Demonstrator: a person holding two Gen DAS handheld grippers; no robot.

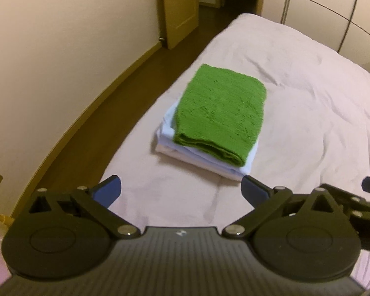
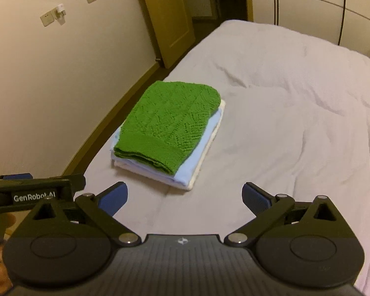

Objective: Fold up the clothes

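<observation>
My left tool (image 1: 181, 190) and right tool (image 2: 185, 196) both sit low in frame, jaws wide apart, nothing between them. Beyond, mid-frame: green towel (image 1: 222, 113) folded atop light blue cloth (image 1: 234, 170), stacked on the bed (image 1: 308, 98).

A bed (image 1: 296, 93) under a pale, wrinkled sheet fills most of both views. Beside it runs a strip of dark brown floor (image 1: 106, 113), edged by a wooden skirting board (image 1: 69, 125) at the foot of a cream wall (image 1: 61, 49). A wooden door (image 2: 167, 17) stands open on a dark hallway. Wall sockets (image 2: 46, 19) sit on the wall, and white wardrobe panels (image 1: 333, 7) rise past the far end of the bed.
</observation>
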